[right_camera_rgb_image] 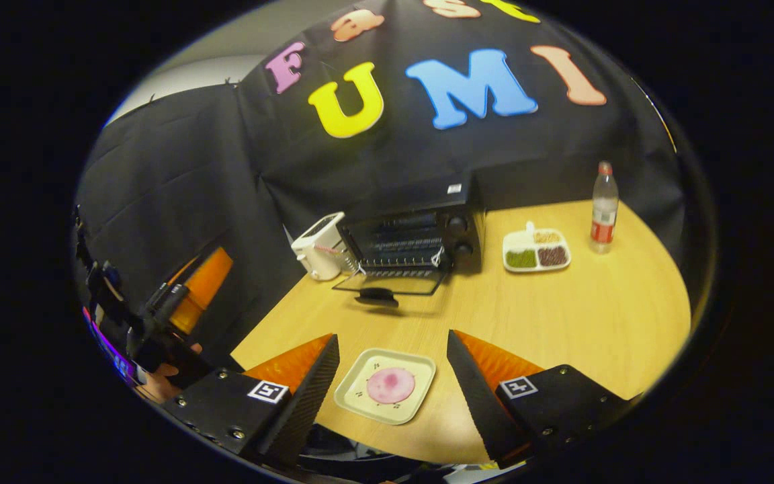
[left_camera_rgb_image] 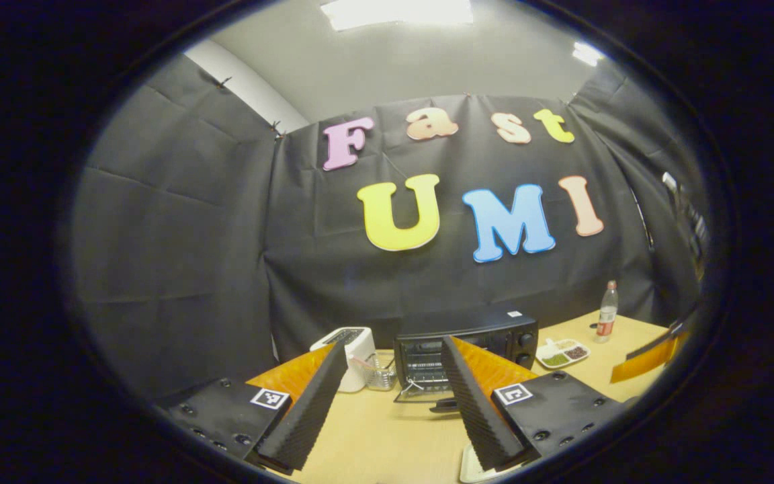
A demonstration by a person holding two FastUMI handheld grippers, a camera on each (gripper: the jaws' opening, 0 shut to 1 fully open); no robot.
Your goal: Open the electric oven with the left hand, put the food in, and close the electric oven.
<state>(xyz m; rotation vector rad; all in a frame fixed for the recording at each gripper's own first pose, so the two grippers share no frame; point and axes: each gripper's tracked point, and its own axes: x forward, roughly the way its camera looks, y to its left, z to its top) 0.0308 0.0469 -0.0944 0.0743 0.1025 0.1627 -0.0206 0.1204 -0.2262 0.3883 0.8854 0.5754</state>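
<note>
Black electric oven [right_camera_rgb_image: 417,232], door lying open.
We are holding both grippers [left_camera_rgb_image: 390,410] [right_camera_rgb_image: 390,396] wide apart, empty; the right is flanking the near cream square plate [right_camera_rgb_image: 387,385].

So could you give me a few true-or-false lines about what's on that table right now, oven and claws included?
1. The oven door hangs open. True.
2. The plate of food already sits inside the oven. False: it lies on the table, between the right claw's fingers.
3. The right claw is shut on the plate. False: it is open, not pressing on the plate.
4. A bottle stands upright beside a divided snack tray. True.
5. The left claw is open. True.
</note>
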